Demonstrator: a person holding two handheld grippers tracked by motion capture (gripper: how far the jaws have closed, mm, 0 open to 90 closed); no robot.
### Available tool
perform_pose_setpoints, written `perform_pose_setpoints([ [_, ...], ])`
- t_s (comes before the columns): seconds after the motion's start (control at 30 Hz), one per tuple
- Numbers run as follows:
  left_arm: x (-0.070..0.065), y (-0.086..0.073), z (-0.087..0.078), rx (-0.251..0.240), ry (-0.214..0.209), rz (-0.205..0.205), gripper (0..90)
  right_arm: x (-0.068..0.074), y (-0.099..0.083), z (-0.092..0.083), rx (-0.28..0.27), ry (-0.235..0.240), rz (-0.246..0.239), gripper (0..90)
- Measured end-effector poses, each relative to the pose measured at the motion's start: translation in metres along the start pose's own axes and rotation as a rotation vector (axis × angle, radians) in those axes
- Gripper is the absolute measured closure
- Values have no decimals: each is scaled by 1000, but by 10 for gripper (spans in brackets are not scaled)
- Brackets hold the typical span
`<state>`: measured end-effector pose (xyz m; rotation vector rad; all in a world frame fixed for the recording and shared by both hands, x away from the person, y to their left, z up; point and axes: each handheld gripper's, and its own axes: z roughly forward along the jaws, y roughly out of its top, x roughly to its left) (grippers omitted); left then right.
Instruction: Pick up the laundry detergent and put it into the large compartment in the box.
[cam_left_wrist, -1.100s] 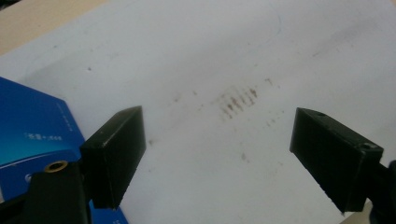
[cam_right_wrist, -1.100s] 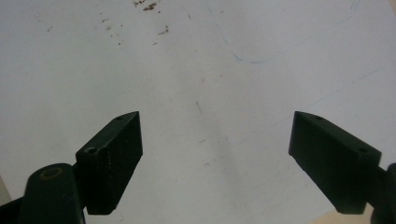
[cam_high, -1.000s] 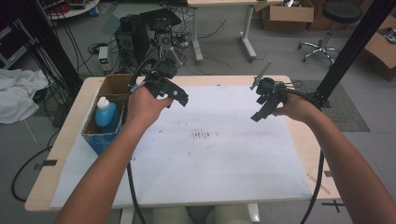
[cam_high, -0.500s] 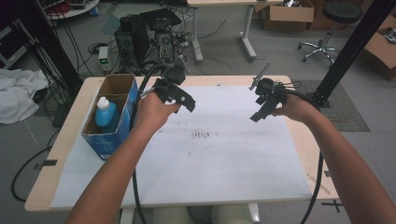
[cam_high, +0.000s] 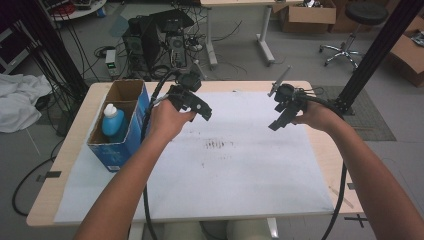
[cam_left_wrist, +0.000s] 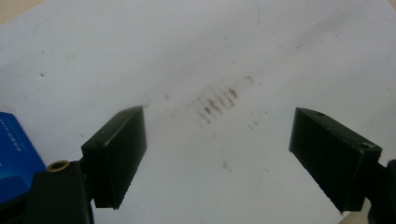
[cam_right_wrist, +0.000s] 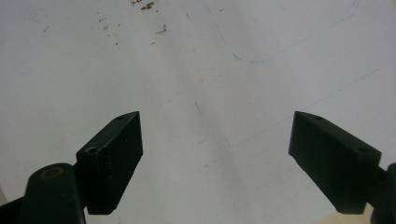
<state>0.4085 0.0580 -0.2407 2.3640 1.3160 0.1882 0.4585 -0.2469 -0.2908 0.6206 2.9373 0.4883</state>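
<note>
I hold both grippers above a white sheet (cam_high: 235, 165) that covers the wooden table. My left gripper (cam_high: 204, 112) hangs over the sheet's upper left part, just right of the blue box; its jaws stand wide open with nothing between them (cam_left_wrist: 219, 149). Below it lies a patch of brown smudges (cam_high: 218, 144) (cam_left_wrist: 217, 101). My right gripper (cam_high: 276, 124) hovers over the upper right part of the sheet, open and empty as well (cam_right_wrist: 215, 149). A few brown specks (cam_right_wrist: 147, 6) and faint blue pen lines (cam_right_wrist: 252, 59) mark the sheet beneath it.
An open blue cardboard box (cam_high: 116, 150) stands at the table's left edge with a blue bottle (cam_high: 113, 123) with a white cap inside. A corner of that box (cam_left_wrist: 14, 156) is in the left gripper view. Cables trail from both grippers. Beyond the table are computers, cables and a black post (cam_high: 380, 47).
My left gripper has moved right, away from the blue box and out over the sheet. The right gripper has stayed about where it was. Both remain open.
</note>
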Motion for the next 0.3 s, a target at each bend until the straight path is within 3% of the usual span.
perform_pose_setpoints([
  [0.3, 1, 0, 0, -2, -5, 0, 197, 1, -1, 0, -4, 2, -2, 174],
])
